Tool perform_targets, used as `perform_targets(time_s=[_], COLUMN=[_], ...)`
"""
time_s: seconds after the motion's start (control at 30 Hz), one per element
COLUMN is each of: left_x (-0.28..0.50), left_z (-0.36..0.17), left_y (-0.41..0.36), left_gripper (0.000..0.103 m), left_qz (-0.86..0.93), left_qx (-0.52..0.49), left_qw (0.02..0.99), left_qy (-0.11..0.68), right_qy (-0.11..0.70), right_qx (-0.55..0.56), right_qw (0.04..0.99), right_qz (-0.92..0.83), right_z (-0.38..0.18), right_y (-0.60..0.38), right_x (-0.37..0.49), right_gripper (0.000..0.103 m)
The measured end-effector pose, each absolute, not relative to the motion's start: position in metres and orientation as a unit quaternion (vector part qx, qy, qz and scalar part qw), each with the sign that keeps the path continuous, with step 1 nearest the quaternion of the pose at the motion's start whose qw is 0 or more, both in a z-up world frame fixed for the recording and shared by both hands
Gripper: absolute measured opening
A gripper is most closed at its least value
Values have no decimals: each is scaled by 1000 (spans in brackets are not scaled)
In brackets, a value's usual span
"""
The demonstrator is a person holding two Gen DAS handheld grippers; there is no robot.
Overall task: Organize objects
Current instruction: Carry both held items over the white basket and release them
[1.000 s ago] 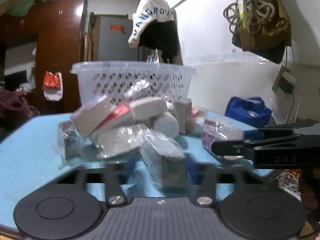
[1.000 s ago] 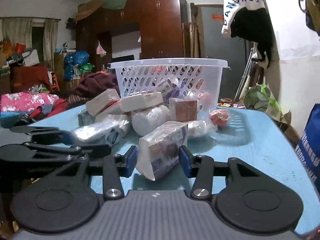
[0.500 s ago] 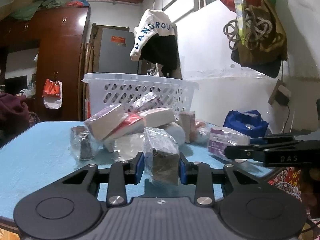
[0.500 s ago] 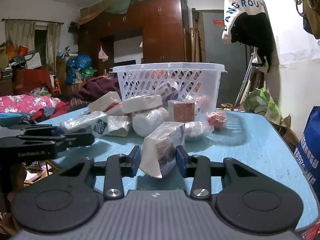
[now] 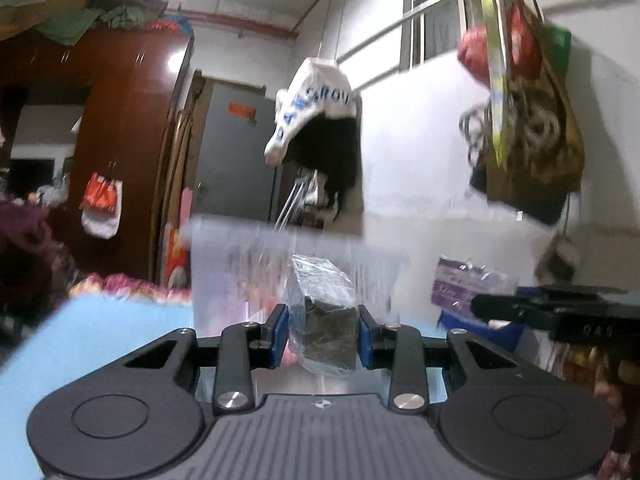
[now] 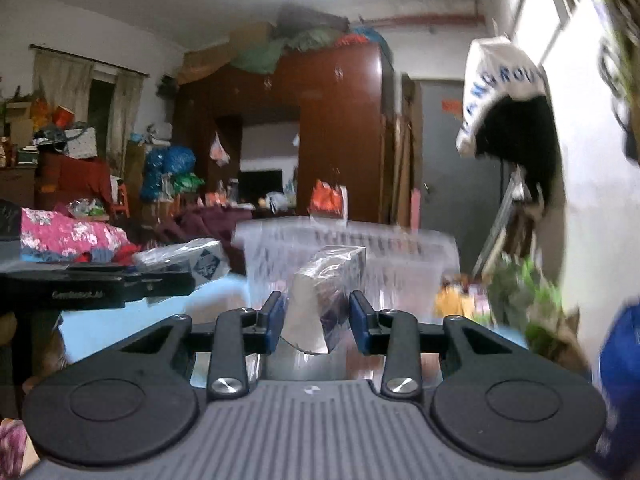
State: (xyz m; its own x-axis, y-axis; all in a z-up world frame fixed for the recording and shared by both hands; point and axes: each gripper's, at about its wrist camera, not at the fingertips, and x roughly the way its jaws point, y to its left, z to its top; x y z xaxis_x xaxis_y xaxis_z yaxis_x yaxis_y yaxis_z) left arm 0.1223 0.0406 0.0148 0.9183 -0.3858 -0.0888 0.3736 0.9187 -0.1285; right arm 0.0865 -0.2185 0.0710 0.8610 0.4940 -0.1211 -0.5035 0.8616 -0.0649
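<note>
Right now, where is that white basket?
In both wrist views the white basket sits blurred at centre, just behind the wrapped packets held in each hand-held gripper.

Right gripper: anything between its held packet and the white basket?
Nothing solid shows. In the right wrist view the right gripper is shut on the wrapped packet, the blurred basket directly behind it.

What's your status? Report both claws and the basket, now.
Left claw shut on dark wrapped packet. Right claw shut on silver-purple wrapped packet. Both lifted, white basket dead ahead, blurred. Nothing seen between.
</note>
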Motion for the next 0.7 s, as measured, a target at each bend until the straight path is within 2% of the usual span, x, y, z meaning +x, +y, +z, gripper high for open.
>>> perform_targets(time_s=[0.07, 0.17, 0.3, 0.37, 0.4, 0.43, 0.5, 0.53, 0.6, 0.63, 0.7], left_x=[156, 221, 296, 317, 321, 319, 301, 287, 253, 241, 222], left_z=[49, 88, 96, 88, 86, 85, 82, 81, 74, 69, 53], left_y=[45, 45, 36, 32, 30, 31, 38, 42, 48, 50, 55], left_gripper=[38, 38, 39, 50, 66, 78, 79, 79, 86, 91, 91], left_qz=[-197, -203, -188, -200, -188, -178, -183, -191, -203, -205, -200], left_qx=[-69, -91, -92, -91, -88, -89, -97, -96, -82, -77, -71], left_qw=[976, 969, 957, 949, 951, 955, 960, 961, 965, 966, 966], left_qy=[59, 109, 200, 226, 229, 221, 188, 175, 146, 137, 147], right_qy=[57, 118, 185, 202, 197, 188, 137, 112, 87, 94, 118], right_qx=[-45, -52, -71, -78, -81, -84, -69, -55, -33, -28, -7], right_qw=[961, 958, 952, 948, 950, 953, 963, 966, 967, 965, 963], right_qz=[265, 257, 235, 233, 228, 222, 220, 224, 238, 243, 242], right_z=[101, 131, 132, 126, 123, 122, 121, 119, 108, 101, 78], right_y=[-212, -196, -181, -174, -175, -176, -191, -201, -221, -228, -240], right_x=[119, 187, 248, 259, 257, 252, 222, 204, 172, 164, 155], right_gripper=[39, 39, 39, 41, 50, 59, 98, 103, 103, 103, 103])
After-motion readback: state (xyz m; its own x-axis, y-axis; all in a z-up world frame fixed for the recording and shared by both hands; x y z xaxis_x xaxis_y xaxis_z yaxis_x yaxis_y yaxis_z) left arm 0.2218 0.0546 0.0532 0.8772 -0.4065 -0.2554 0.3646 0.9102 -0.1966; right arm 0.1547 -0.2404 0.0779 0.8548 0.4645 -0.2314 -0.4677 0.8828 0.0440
